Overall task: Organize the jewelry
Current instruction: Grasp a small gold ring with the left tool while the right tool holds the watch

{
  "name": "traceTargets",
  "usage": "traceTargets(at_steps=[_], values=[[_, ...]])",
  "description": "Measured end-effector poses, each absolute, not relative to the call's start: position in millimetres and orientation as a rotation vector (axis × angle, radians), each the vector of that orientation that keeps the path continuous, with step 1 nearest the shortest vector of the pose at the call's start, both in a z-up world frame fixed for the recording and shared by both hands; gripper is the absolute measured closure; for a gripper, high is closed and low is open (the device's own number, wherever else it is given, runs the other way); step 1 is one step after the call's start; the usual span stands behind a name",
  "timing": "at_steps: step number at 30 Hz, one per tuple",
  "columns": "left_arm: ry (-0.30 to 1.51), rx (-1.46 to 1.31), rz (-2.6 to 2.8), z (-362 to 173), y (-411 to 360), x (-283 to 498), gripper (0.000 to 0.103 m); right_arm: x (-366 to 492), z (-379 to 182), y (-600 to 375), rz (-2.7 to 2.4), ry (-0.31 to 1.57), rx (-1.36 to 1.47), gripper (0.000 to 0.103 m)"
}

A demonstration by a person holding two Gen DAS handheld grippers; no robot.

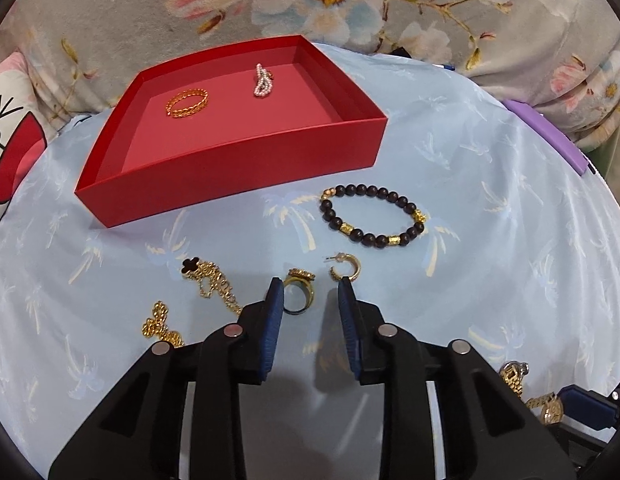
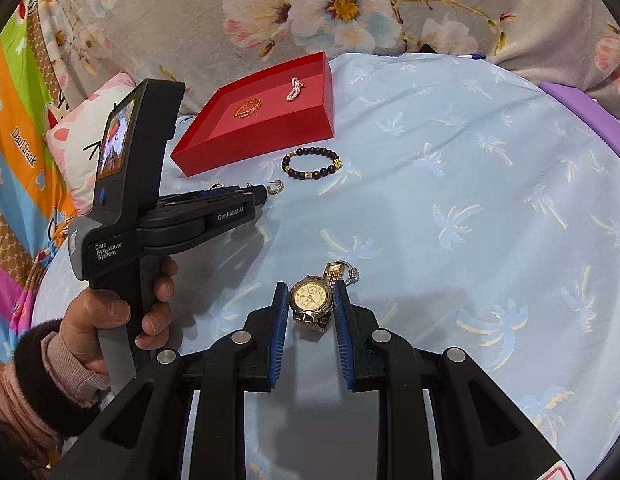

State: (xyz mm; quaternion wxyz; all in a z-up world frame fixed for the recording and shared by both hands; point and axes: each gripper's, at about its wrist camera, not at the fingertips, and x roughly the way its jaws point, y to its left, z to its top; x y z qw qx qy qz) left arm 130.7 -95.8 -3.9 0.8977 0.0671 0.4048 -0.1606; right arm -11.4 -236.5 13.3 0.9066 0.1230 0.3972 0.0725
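Note:
A red tray (image 1: pixel 238 168) (image 2: pixel 266 144) lies on the light blue cloth and holds a gold bangle (image 1: pixel 188 103) and a pearl piece (image 1: pixel 263 80). My left gripper (image 1: pixel 310 292) is open, low over the cloth, with a gold ring (image 1: pixel 298 292) between its fingertips. A gold hoop earring (image 1: pixel 345 268), a dark bead bracelet (image 1: pixel 371 214) and gold chains (image 1: pixel 214 284) lie nearby. My right gripper (image 2: pixel 311 294) is open, its pads either side of a gold watch (image 2: pixel 311 300); I cannot tell if they touch it.
A floral blanket (image 1: pixel 349 0) borders the far side. A purple pad (image 2: pixel 589 120) lies at the right edge. A cartoon pillow (image 2: pixel 82 148) lies left. The left gripper's body and the hand holding it (image 2: pixel 122 240) fill the left of the right wrist view.

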Motion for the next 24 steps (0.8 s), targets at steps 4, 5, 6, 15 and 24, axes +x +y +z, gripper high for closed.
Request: traceTargets(at_steps=[4,5,6,15,24], values=[[0.847,0.148,-0.354,-5.1,-98.6,129.8,0.096,-10.3,12.5,-235.3,0.148,0.826,0.252,0.082],[0.846,0.144,-0.360,-4.7,-98.2,129.3,0.098,-10.8,12.6,-234.4,0.147,0.826,0.252,0.082],[0.848,0.144,-0.366,-4.9,-97.9,128.4,0.099,-10.8,12.6,-234.5,0.148,0.825,0.252,0.082],[0.812,0.134,-0.396,9.6,-85.1,107.9,0.103,-11.7,13.8,-237.4,0.141,0.814,0.249,0.082],[0.772,0.092,-0.418,47.3,-51.9,88.1,0.103,-14.7,29.0,-232.8,0.173,0.784,0.245,0.082]])
